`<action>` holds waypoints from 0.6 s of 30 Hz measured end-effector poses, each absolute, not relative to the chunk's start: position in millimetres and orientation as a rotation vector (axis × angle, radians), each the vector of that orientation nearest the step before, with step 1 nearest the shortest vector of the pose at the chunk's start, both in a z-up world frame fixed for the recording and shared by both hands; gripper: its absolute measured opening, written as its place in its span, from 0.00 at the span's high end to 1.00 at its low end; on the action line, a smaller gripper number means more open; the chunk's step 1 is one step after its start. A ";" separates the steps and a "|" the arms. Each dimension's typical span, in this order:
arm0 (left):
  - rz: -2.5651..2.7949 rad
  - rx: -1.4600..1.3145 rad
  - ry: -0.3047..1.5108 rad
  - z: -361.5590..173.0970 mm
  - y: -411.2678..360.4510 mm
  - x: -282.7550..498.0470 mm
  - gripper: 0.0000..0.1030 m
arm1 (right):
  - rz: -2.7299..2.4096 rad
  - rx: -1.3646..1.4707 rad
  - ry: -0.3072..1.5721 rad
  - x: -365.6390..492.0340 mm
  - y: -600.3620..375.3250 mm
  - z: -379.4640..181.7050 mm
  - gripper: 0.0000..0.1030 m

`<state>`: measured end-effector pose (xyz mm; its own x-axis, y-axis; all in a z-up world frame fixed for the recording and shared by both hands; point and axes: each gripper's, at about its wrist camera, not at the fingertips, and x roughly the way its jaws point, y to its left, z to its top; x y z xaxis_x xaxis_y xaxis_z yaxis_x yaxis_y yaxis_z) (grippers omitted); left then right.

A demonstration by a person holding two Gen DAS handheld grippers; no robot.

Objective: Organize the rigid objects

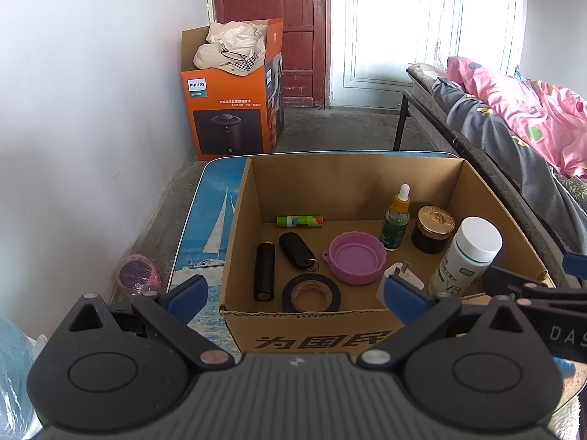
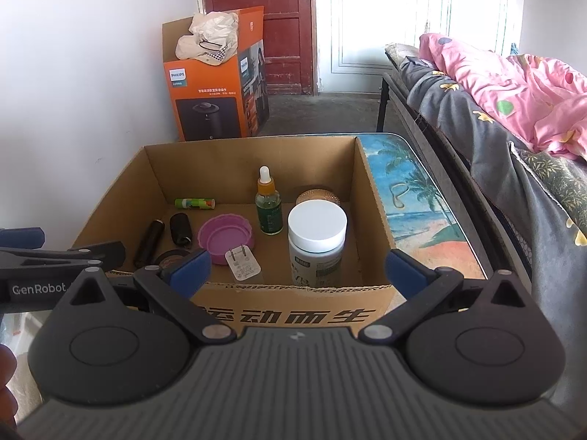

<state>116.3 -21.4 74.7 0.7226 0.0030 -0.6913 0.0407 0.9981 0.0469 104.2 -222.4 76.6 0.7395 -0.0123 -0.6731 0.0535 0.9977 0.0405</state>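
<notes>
An open cardboard box [image 1: 352, 172] [image 2: 370, 190] stands on a printed table. Inside lie a black tape roll [image 1: 311, 292], a black cylinder [image 1: 265, 272], a black key fob [image 1: 295, 250], a green tube [image 1: 299, 221], a purple lid [image 1: 355, 262] [image 2: 224, 236] and a white plug adapter [image 2: 242, 262]. A dropper bottle [image 1: 395, 220] [image 2: 269, 207], a gold-lidded jar [image 1: 433, 228] and a white-capped bottle [image 1: 466, 256] [image 2: 316, 245] stand upright. My left gripper [image 1: 293, 293] and right gripper [image 2: 297, 267] are both open and empty at the box's near edge.
An orange Philips box [image 1: 231, 102] stands on the floor by the wall and red door. A bed with pink bedding [image 2: 513, 91] runs along the right. The table [image 2: 414, 198] shows right of the box. A pink bag [image 1: 137, 275] lies on the floor at left.
</notes>
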 end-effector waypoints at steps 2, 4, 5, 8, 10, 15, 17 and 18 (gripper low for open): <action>-0.023 0.059 0.766 73.9 -20.4 116.1 0.01 | -0.035 0.059 0.741 103.9 -222.0 75.6 0.01; -0.025 0.055 0.769 74.1 -19.4 116.0 0.01 | -0.033 0.056 0.742 104.0 -221.8 75.7 0.01; -0.025 0.053 0.770 74.4 -19.3 115.9 0.01 | -0.033 0.057 0.741 103.9 -221.8 76.0 0.01; -0.023 0.056 0.765 74.9 -19.6 115.4 0.01 | -0.032 0.055 0.738 103.9 -221.7 76.1 0.01; -0.024 0.055 0.764 75.1 -19.7 115.1 0.01 | -0.031 0.054 0.737 104.3 -221.5 76.2 0.01; -0.024 0.055 0.766 75.8 -20.3 114.6 0.01 | -0.031 0.054 0.736 103.4 -220.7 76.2 0.01; -0.023 0.055 0.765 75.7 -20.1 114.6 0.01 | -0.031 0.055 0.735 102.9 -220.2 75.9 0.01; -0.023 0.055 0.766 75.9 -20.1 114.7 0.01 | -0.030 0.057 0.736 102.7 -219.9 75.8 0.01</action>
<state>114.7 -20.1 75.9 0.7208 -0.0003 -0.6931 0.0408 0.9983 0.0419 102.7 -219.9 75.8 0.7409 -0.0074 -0.6716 0.0471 0.9980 0.0410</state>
